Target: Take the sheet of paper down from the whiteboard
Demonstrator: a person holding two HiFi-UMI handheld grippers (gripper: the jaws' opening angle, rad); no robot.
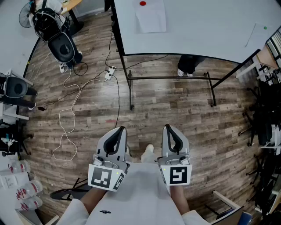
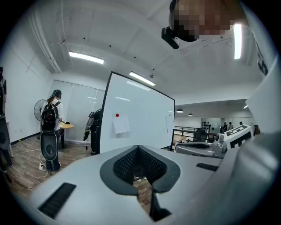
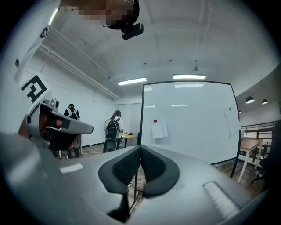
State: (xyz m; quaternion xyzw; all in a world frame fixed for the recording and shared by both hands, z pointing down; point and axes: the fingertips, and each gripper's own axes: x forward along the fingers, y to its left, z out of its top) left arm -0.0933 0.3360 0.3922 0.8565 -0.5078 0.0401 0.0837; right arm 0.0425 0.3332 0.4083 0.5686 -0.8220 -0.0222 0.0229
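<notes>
at the far left a person wearing a black backpack stands on the brown wood-plank floor, beside a looping white cable. the grey left gripper, held low near the body, has its jaws pressed together on nothing. the white rectangular sheet of paper hangs on the large white whiteboard under a round red magnet, well apart from both grippers. the grey right gripper is likewise closed and empty.

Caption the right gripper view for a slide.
Shut right gripper faces a whiteboard where a red magnet pins a sheet of paper.
</notes>
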